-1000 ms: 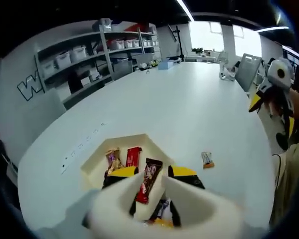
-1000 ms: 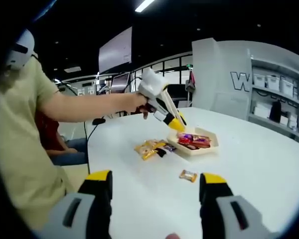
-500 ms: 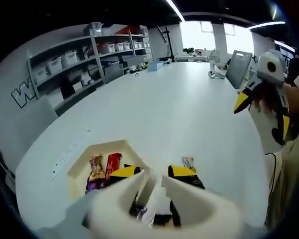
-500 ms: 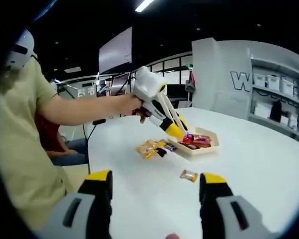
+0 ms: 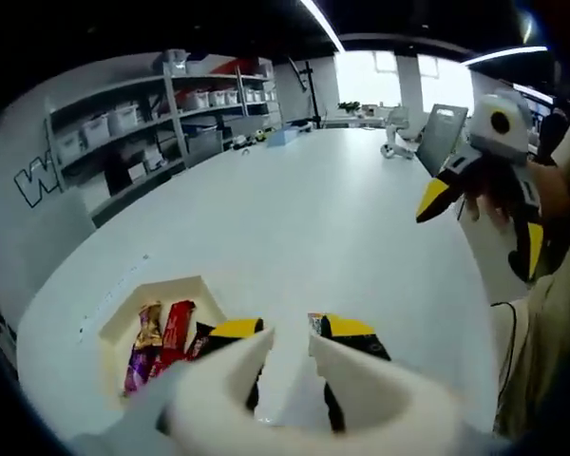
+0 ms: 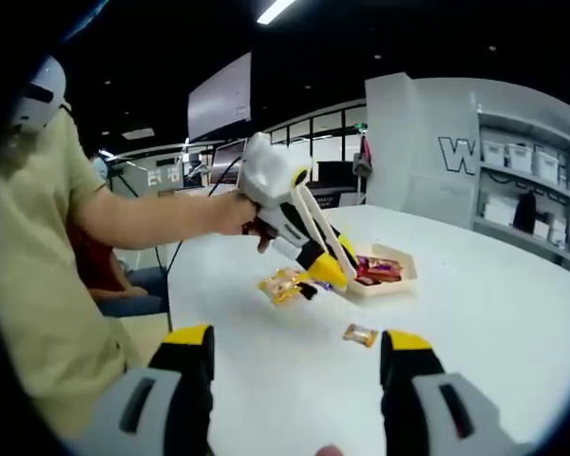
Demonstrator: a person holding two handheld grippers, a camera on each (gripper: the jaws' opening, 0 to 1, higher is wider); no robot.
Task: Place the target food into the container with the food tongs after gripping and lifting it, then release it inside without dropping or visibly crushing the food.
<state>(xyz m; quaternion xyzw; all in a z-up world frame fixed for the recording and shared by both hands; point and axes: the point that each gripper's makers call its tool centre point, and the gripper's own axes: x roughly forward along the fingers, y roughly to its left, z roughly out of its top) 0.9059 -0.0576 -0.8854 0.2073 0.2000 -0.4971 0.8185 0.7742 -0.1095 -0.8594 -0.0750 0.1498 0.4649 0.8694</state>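
Note:
A cream tray [image 5: 161, 288] lies at the lower left of the left gripper view, holding a purple-and-gold bar [image 5: 142, 342], a red bar [image 5: 176, 325] and a dark one partly behind my jaw. My left gripper [image 5: 288, 328] hovers just right of the tray, open, with bare table between its yellow tips. In the right gripper view the left gripper [image 6: 328, 273] points down between the tray [image 6: 389, 283] and a pile of yellow wrapped snacks [image 6: 285, 283]. My right gripper [image 6: 297, 337] stands open and empty, low over the table, short of a small orange snack [image 6: 359, 334].
The round white table [image 5: 342, 218] stretches far ahead. Shelving with bins [image 5: 142, 123] lines the left wall. My right gripper [image 5: 483, 220] shows at the right of the left gripper view. The person's arm [image 6: 142, 214] and another seated person [image 6: 114, 275] are on the left.
The left gripper has swung off the tray toward the snack pile. The dark bar seen between its jaws a second ago is gone from them. The right gripper has stayed still.

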